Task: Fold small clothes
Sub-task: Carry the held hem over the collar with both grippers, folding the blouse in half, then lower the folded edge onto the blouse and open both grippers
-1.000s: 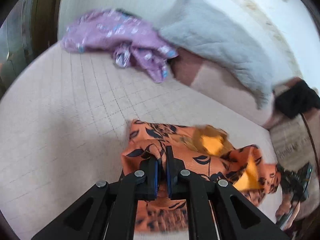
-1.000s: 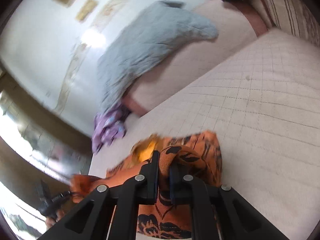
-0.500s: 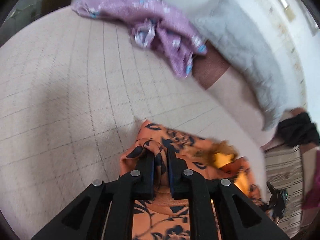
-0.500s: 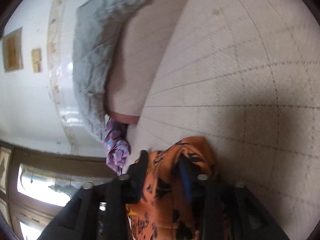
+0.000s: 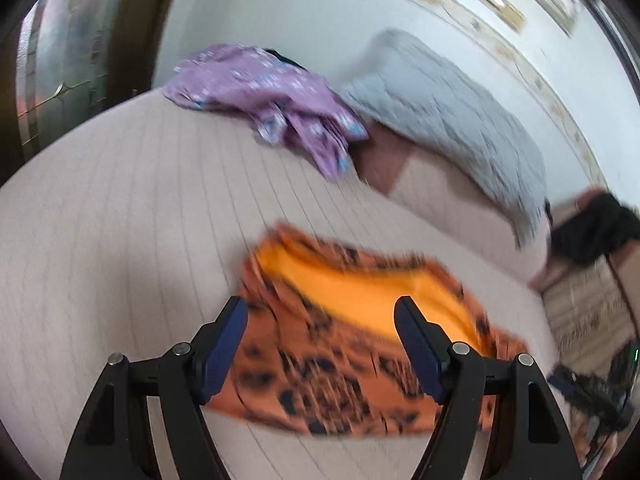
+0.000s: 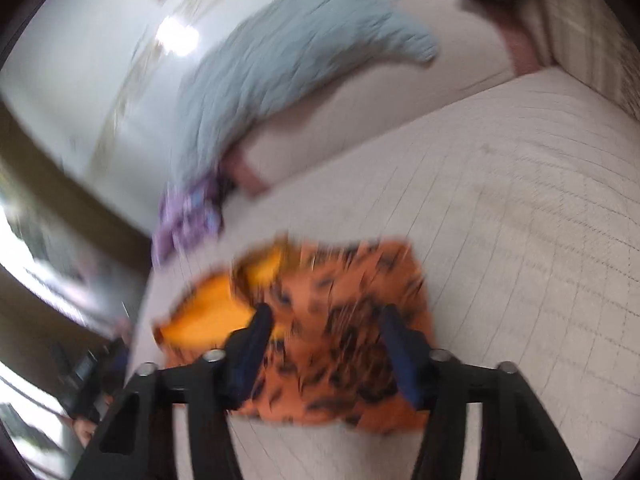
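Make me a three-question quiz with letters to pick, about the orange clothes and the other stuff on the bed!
1. Where does the crumpled purple flowery garment lie?
A. beyond the orange black-patterned cloth, beside the grey quilted blanket
B. on top of the orange cloth
C. on the floor

2. What colour is the orange cloth's plain inner side?
A. green
B. yellow-orange
C. white

3. What is the left gripper doing?
A. squeezing the purple garment
B. lifting the blanket
C. fingers apart, gripping nothing

Answers: 1 A, it sits farther back by the blanket. 2 B, a plain band shows. 3 C, its fingers are opening with the cloth lying flat beneath.
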{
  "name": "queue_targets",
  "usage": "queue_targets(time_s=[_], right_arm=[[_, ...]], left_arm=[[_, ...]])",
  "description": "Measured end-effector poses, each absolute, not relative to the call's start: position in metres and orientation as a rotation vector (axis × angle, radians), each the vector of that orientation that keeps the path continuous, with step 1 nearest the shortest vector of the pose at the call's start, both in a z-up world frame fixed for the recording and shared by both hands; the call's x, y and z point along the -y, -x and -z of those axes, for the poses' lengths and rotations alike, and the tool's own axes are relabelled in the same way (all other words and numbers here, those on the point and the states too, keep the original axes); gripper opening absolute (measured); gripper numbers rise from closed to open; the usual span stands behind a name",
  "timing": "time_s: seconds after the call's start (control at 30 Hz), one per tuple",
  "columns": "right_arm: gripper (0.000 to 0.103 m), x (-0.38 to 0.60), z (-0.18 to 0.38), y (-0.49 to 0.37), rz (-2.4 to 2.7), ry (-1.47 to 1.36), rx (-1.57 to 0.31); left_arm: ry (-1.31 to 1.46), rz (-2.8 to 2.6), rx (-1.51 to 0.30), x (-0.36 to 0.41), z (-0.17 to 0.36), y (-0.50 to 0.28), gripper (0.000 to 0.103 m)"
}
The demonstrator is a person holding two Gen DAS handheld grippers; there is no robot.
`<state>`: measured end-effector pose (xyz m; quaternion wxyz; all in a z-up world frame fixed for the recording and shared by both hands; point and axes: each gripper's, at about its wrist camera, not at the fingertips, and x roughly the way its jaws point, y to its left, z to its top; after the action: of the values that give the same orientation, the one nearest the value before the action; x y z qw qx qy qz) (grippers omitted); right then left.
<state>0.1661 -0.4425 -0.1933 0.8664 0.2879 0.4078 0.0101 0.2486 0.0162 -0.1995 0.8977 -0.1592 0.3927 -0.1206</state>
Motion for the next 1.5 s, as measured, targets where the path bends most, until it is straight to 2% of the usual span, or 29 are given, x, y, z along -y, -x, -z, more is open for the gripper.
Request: queue_targets(time_s=[0.17,0.4,0.57,0.67,0.8,0.93,1.17,1.23,1.33,1.5], right_arm=[[0.041,0.378,0.227,-0.188,-0.085,-0.523,-0.994],[0.039,0.32,0.275,-0.235,-0.102,-0.396,-1.139],[0.038,0.319,0.278,-0.274,-0.04,-0.321,-1.082],[0.038,0.332,0.269,-0.291,0.003,-0.325,-0.985],[0.038,0.373,0.252,-0.305,0.078,-0.453,-0.819],[0.038,0.393,0.238,-0.297,0.085,-0.472,-0.771],[0.038,0.421,0.236,-0.252,0.083,-0.435,-0.831],[0.038,0.427,0.247,-0.249,0.11,-0.408,-0.885],[0.04,0.433,0.259,-0.254,0.126,-0.42,-0.935],[0.04,0.38,0.255,-0.28,-0.043,-0.416,-0.941]], left_arm=[[0.138,0.279,-0.878,0.016,0.233,-0.236,0.074],[0.086,0.279,-0.942,0.017,0.246,-0.267,0.067],[0.04,0.29,-0.932,0.024,0.25,-0.283,0.065],[0.013,0.298,-0.914,0.028,0.252,-0.292,0.065],[0.081,0.336,-0.884,0.026,0.245,-0.316,0.065],[0.158,0.36,-0.816,0.024,0.225,-0.339,0.065],[0.471,0.319,-0.839,-0.011,0.225,-0.376,0.065],[0.534,0.326,-0.792,-0.021,0.215,-0.373,0.065],[0.467,0.294,-0.76,-0.021,0.198,-0.364,0.068],[0.324,0.215,-0.846,-0.024,0.2,-0.362,0.068]])
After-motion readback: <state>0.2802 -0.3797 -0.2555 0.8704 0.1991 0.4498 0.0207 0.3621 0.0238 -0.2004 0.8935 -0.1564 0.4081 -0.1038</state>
